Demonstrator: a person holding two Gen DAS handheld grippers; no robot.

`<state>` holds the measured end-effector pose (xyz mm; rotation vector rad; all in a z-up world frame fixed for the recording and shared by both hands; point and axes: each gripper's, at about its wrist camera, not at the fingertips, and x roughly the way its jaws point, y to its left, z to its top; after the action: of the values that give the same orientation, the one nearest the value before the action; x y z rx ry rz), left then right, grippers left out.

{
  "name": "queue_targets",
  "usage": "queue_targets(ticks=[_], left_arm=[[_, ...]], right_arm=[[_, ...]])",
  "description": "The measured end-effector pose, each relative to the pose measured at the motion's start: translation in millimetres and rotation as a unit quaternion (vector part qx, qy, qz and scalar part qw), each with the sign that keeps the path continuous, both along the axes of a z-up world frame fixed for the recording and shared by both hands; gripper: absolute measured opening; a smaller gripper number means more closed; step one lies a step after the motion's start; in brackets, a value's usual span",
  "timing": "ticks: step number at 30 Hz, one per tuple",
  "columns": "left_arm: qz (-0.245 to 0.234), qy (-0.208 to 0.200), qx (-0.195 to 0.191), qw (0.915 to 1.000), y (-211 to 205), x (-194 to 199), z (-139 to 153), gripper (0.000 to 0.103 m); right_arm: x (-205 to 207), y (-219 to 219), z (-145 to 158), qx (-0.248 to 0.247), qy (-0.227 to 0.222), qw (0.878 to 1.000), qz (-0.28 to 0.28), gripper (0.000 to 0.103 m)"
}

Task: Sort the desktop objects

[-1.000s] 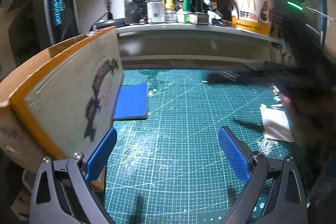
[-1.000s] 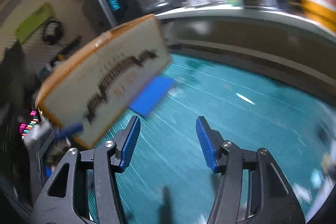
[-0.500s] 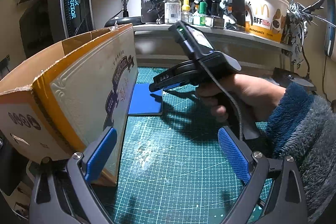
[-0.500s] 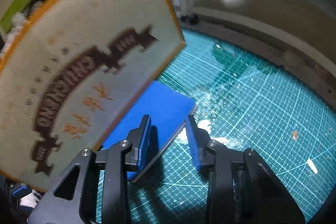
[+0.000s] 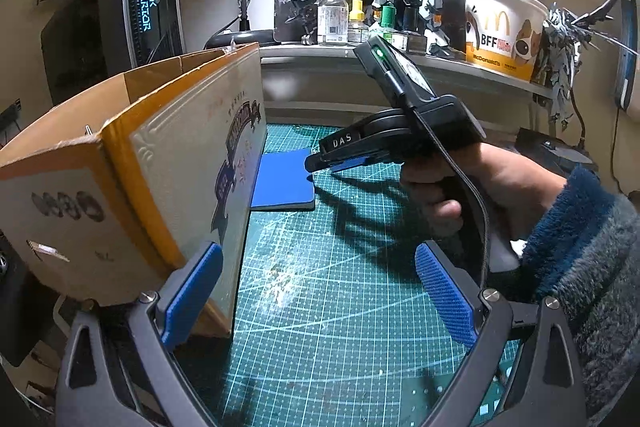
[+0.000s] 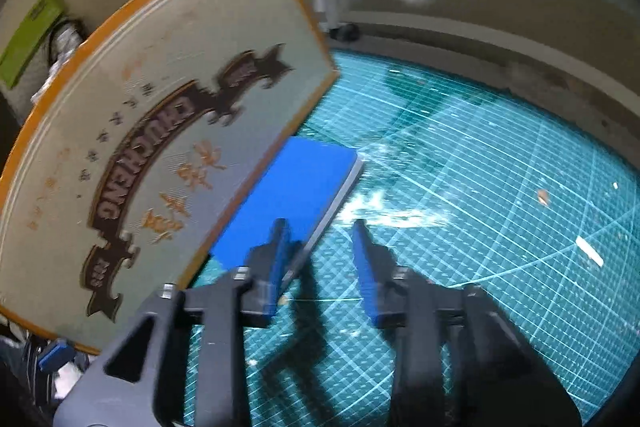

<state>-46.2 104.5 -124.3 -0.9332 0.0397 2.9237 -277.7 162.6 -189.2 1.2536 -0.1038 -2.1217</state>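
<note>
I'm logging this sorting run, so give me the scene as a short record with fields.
surface: green cutting mat
target: blue notebook, flat on the mat beside the box
container: open cardboard box, at the mat's left edge
right gripper: open, fingers straddling the notebook's near corner
left gripper: open, holding nothing, low over the mat

"CHUCHENG" on the box (image 6: 168, 147), "McDonald's" (and "BFF") on the bucket (image 5: 500, 31)
</note>
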Motion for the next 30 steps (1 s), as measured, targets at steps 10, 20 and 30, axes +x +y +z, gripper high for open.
queue_targets(ticks=[10,20,30], left_arm=[[0.005,0.006,0.007,0.9999,-4,2,6,0.098],[-0.008,0.007,0.001,0.9999,2,10,3,0.098],[-0.023,0.009,0.001,0.9997,-14,42,-7,0.098]], right_arm=[[-29,-40,-4,0.048,0.060,0.996,0.053,0.051],[-14,2,1,-0.028,0.019,0.999,0.032,0.008],[106,1,23,0.017,0.033,0.988,0.152,0.009]])
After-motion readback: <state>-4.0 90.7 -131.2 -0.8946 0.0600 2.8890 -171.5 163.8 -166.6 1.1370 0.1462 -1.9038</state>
